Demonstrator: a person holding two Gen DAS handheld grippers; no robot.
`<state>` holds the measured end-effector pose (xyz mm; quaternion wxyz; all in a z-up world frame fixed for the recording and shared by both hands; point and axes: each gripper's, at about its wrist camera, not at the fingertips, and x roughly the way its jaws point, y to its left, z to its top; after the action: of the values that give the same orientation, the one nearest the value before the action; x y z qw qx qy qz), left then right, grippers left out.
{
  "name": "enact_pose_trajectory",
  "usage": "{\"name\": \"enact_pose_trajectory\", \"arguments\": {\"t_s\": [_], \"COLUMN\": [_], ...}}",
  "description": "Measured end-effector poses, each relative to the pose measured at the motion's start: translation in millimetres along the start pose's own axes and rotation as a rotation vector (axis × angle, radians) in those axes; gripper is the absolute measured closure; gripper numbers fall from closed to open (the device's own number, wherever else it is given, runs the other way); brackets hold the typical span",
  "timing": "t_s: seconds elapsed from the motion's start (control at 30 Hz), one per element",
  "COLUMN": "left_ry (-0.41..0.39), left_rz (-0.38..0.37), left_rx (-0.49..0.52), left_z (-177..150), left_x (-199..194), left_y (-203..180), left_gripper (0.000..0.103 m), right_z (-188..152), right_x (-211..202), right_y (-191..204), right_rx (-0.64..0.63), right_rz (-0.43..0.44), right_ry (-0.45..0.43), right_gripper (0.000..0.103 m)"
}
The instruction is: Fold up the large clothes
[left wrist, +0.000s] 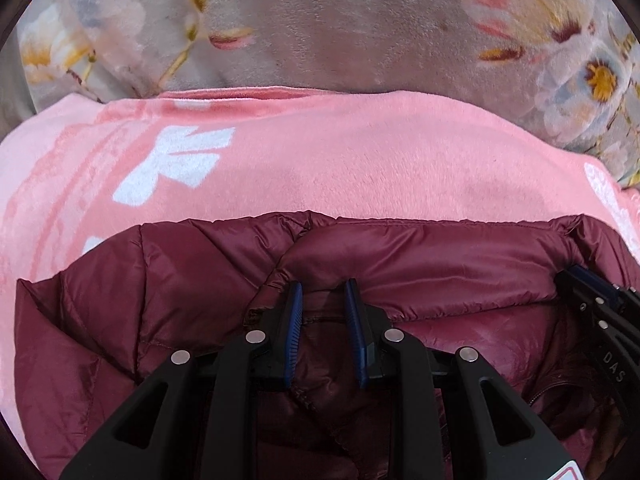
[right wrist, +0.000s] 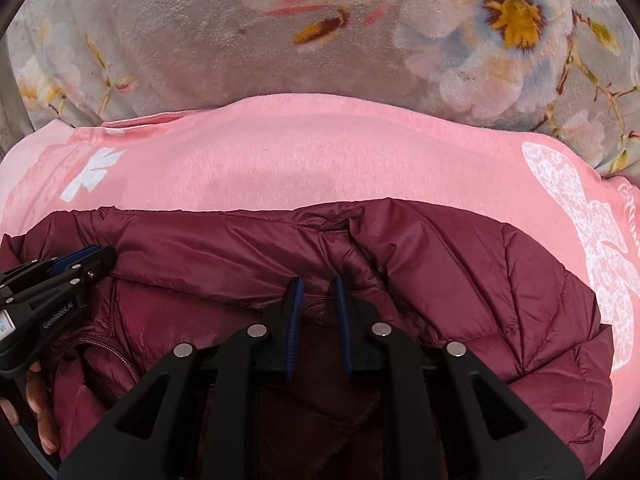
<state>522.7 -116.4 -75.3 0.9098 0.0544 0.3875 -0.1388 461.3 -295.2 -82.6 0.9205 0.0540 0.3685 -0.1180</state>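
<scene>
A maroon quilted puffer jacket (left wrist: 400, 256) lies on a pink blanket (left wrist: 360, 160). In the left wrist view my left gripper (left wrist: 322, 286) is at the jacket's collar area with its blue-padded fingers a little apart and a fold of maroon fabric between them. The right gripper (left wrist: 592, 280) shows at that view's right edge. In the right wrist view the jacket (right wrist: 440, 264) fills the lower half, and my right gripper (right wrist: 318, 280) stands likewise with fabric between its fingers. The left gripper (right wrist: 80, 258) shows at the left there.
The pink blanket (right wrist: 320, 160) has white butterfly prints (right wrist: 592, 232) and lies over a grey floral bedspread (right wrist: 200, 40). The bedspread (left wrist: 320, 20) fills the far side. A hand (right wrist: 36, 400) holds the left gripper's handle.
</scene>
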Motion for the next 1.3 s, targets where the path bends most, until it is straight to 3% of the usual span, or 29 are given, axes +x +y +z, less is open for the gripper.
{"name": "enact_pose_trajectory", "arguments": {"t_s": [0.77, 0.9, 1.0, 1.07, 1.13, 1.23, 1.3], "left_ry": [0.014, 0.014, 0.021, 0.033, 0.02, 0.027, 0.04], "left_rz": [0.059, 0.077, 0.041, 0.008, -0.018, -0.026, -0.035], "left_rx": [0.053, 0.067, 0.018, -0.026, -0.051, -0.021, -0.027], "left_z": [-1, 0, -8, -22, -47, -92, -124], "left_x": [5, 4, -22, -48, -84, -133, -163], "left_y": [-7, -9, 4, 12, 27, 52, 72], "left_gripper": [0.079, 0.079, 0.072, 0.05, 0.041, 0.031, 0.029], "right_z": [-3, -4, -21, -49, -85, -132, -170], "right_x": [6, 2, -35, -81, -136, -201, -245], "right_y": [3, -5, -20, -33, -48, -77, -105], "right_rx": [0.014, 0.045, 0.133, 0.151, 0.117, 0.091, 0.129], "right_rz": [0.005, 0.05, 0.079, 0.08, 0.069, 0.017, -0.003], "right_ry": [0.013, 0.001, 0.001, -0.037, -0.082, -0.077, -0.058], "right_gripper": [0.087, 0.086, 0.081, 0.055, 0.046, 0.04, 0.036]}}
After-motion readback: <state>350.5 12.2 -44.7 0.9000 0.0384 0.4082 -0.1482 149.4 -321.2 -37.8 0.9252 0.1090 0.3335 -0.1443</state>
